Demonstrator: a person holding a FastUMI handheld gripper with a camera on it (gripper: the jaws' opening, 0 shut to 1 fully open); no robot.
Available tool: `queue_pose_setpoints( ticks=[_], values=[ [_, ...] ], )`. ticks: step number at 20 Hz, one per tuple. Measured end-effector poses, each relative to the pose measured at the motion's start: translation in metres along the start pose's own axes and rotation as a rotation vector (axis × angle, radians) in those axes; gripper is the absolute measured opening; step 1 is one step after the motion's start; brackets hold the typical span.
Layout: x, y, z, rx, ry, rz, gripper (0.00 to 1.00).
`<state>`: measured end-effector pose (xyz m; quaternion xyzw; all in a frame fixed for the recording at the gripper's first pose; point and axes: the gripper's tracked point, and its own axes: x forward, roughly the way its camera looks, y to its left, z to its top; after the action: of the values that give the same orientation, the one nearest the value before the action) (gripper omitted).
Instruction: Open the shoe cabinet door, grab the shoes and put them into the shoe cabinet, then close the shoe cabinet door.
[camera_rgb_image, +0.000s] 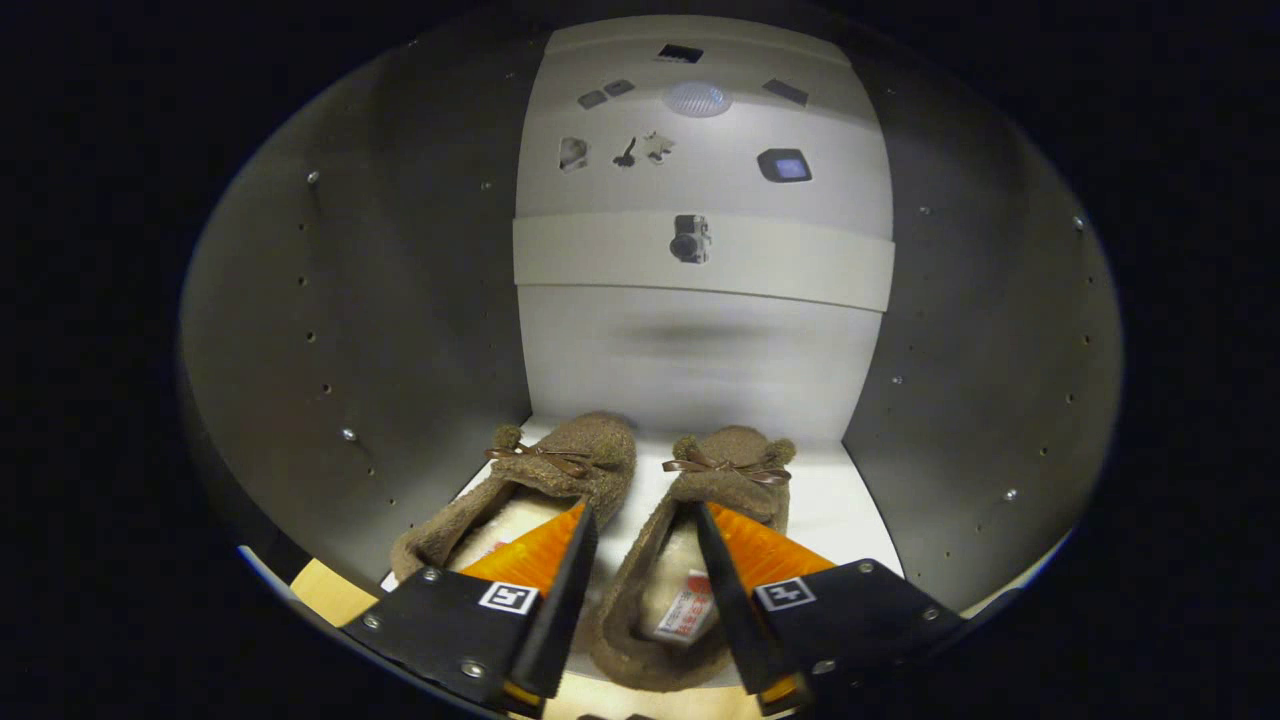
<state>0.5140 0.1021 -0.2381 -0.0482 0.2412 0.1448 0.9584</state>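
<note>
My gripper (640, 520) points toward twelve o'clock, its fingers spread apart, level with each other, clasping nothing.

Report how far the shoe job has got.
Done: the cabinet is open, and both slippers lie side by side on its floor, toes to the back wall. In hand: the gripper is open, one finger inside each slipper, pinching neither. Left: pull out and close the door.
</note>
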Motion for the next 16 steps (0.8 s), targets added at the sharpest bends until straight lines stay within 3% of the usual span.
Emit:
queue_pose_setpoints(
  ticks=[4, 10, 16],
  values=[
    [-0.042, 0.007, 0.01, 0.126, -0.036, -0.03, 0.92],
    [-0.136, 0.023, 0.015, 0.183, -0.11, -0.1, 0.94],
    [-0.254, 0.03, -0.012, 0.212, -0.127, -0.188, 0.94]
  ],
)
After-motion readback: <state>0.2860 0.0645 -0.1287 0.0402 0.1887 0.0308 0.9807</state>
